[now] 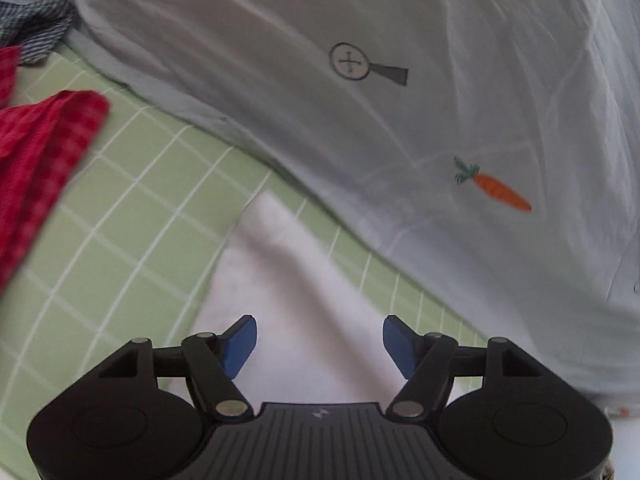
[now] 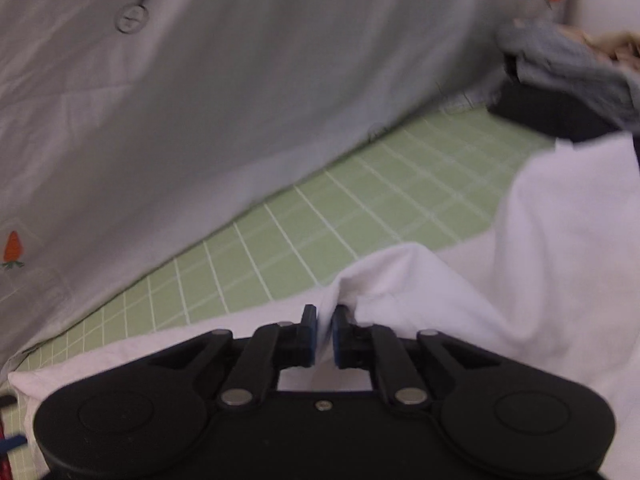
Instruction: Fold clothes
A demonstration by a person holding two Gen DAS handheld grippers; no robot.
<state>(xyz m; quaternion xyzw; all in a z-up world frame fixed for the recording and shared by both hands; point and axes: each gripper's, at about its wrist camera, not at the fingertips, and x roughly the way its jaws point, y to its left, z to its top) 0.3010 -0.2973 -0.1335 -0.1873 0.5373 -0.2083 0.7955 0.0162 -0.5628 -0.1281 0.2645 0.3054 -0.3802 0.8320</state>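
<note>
A white garment lies on the green checked sheet. My left gripper is open just above it, blue pads wide apart with the white cloth showing between them. In the right wrist view the same white garment spreads across the lower right. My right gripper is shut on a raised fold of the white garment, and the cloth pulls up into a ridge at the pads.
A pale sheet printed with carrots rises behind the bed; it also shows in the right wrist view. A red checked garment and a dark checked one lie at left. A grey and dark clothes pile sits at far right.
</note>
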